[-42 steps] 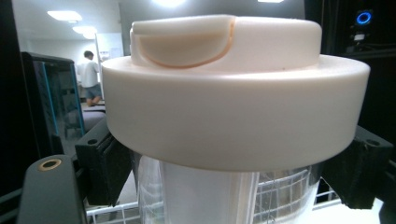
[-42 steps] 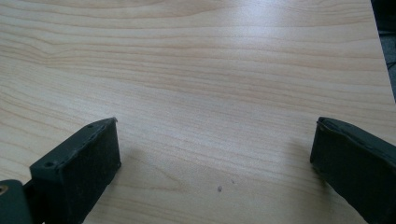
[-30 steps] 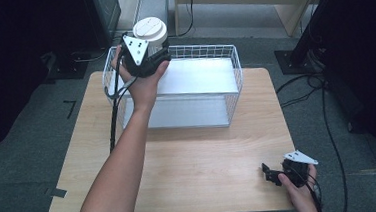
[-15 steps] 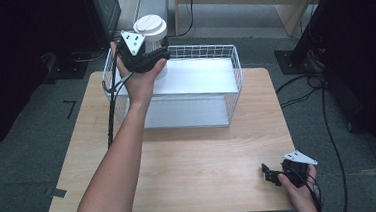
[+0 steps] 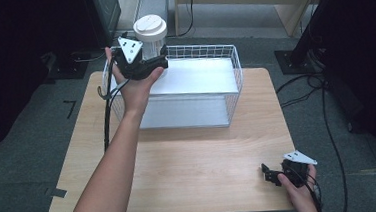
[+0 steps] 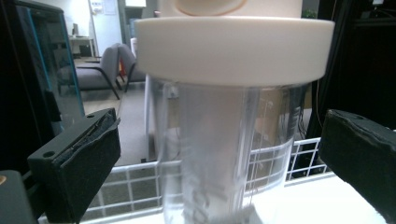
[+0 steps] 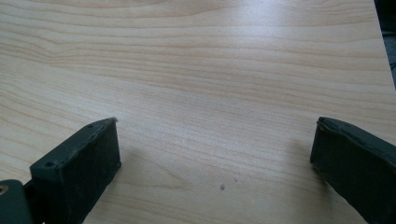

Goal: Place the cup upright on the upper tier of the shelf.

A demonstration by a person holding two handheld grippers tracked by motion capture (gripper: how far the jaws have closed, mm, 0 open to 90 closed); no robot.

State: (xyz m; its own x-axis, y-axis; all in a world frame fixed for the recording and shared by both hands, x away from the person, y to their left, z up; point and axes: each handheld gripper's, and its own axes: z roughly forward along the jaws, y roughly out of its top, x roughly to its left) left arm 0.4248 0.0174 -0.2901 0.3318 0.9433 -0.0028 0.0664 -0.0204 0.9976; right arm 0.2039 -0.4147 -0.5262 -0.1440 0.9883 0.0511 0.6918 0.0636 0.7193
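Nearest to us, the right gripper (image 5: 273, 174) rests low at the near right corner of the wooden table (image 5: 190, 166), its 2 jaws spread wide over bare wood with nothing between them; we read it as parked there so that it stays out of the other hand's way.

Farther off, the left hand (image 5: 135, 84) reaches across to the far left corner of the white wire basket (image 5: 234, 77), which stands along the table's far edge. There the left gripper (image 6: 224, 158) has its jaws spread on either side of a clear plastic container (image 6: 219, 154) with a broad white lid (image 5: 150, 27). A gap shows between each pad and the clear wall, so we judge it is not pinched, though the view is very close. The container stands upright at that corner; whether its base sits inside the basket or on something behind, we cannot tell.
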